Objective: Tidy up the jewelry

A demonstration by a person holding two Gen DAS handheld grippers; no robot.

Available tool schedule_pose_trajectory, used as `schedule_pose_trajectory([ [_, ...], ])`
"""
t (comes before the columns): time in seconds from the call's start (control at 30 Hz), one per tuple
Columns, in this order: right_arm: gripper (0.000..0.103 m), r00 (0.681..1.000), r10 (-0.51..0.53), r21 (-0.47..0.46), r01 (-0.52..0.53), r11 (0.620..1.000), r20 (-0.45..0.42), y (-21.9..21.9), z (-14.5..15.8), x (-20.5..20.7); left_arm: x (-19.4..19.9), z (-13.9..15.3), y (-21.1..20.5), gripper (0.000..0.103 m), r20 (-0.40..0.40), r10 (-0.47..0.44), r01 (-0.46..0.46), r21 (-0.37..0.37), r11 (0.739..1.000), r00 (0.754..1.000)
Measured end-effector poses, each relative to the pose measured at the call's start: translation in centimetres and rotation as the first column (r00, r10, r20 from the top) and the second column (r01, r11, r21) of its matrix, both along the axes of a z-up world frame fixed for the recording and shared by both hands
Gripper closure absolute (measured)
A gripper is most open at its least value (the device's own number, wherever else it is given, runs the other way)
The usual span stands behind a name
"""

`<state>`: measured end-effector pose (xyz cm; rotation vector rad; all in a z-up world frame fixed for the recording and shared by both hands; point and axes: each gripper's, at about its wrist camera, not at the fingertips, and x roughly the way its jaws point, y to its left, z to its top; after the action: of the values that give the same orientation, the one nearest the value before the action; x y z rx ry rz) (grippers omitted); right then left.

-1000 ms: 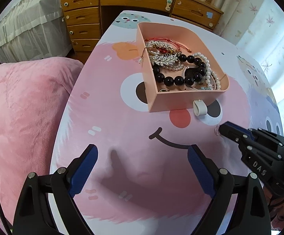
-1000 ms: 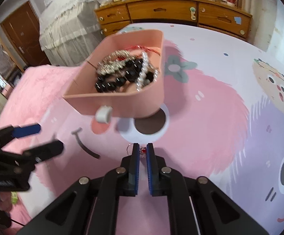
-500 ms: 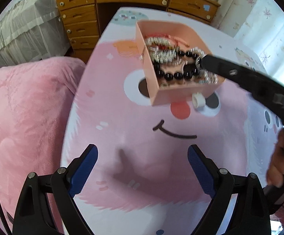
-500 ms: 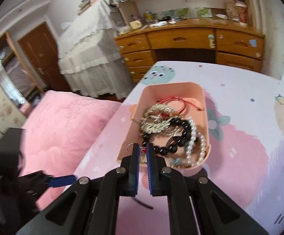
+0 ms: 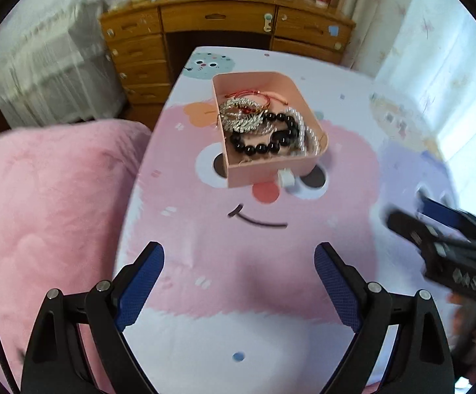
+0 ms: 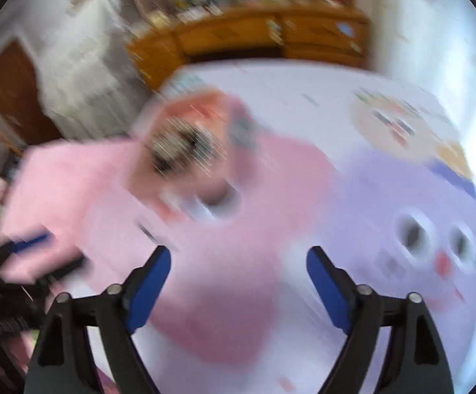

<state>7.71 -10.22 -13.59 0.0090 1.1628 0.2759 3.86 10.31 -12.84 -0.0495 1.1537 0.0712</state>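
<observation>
Gaping wide, both jaws empty.

The shallow pink tray (image 5: 303,164) looks like smooth matt plastic, with a small white plastic tab (image 5: 286,177) on its near wall. Inside, the round black beads (image 5: 264,147) are glossy, the white pearl strand (image 5: 305,129) has a soft sheen, and the silver leaf-shaped piece (image 5: 243,121) glitters like faceted metal beside a thin red cord (image 5: 248,93). The cartoon-printed table cover (image 5: 205,262) is smooth and matt. To the left, the pink blanket (image 5: 47,203) is fluffy cloth. Far off stands a varnished wooden desk (image 5: 218,19). Blue finger pads (image 5: 142,282) show a fine rubbery texture on matt black plastic arms.
</observation>
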Motion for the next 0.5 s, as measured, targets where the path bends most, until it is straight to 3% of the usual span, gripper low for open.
schedule_pose_trajectory([
  [0.1,0.015,0.993,-0.034,-0.094,0.024,0.995,-0.113,-3.1,-0.7,-3.4,-1.1,0.5,-2.4,0.011,-0.031,-0.035,0.036,0.035,0.999,0.999],
  [0.2,0.013,0.973,-0.101,-0.062,0.09,0.994,-0.208,-6.7,-0.1,-6.8,-2.3,1.6,-5.2,0.011,-0.073,-0.075,0.077,0.019,0.997,0.994],
  [0.37,0.009,0.965,-0.17,-0.024,0.168,0.985,-0.201,-11.6,3.1,-10.0,-3.5,4.5,-10.0,0.011,-0.063,-0.141,0.134,-0.1,0.986,0.988],
  [0.5,0.009,0.95,-0.241,0.066,0.259,0.964,-0.2,-15.0,7.4,-11.3,-3.7,7.9,-11.8,0.011,-0.016,-0.039,0.037,-0.134,0.99,0.999],
])
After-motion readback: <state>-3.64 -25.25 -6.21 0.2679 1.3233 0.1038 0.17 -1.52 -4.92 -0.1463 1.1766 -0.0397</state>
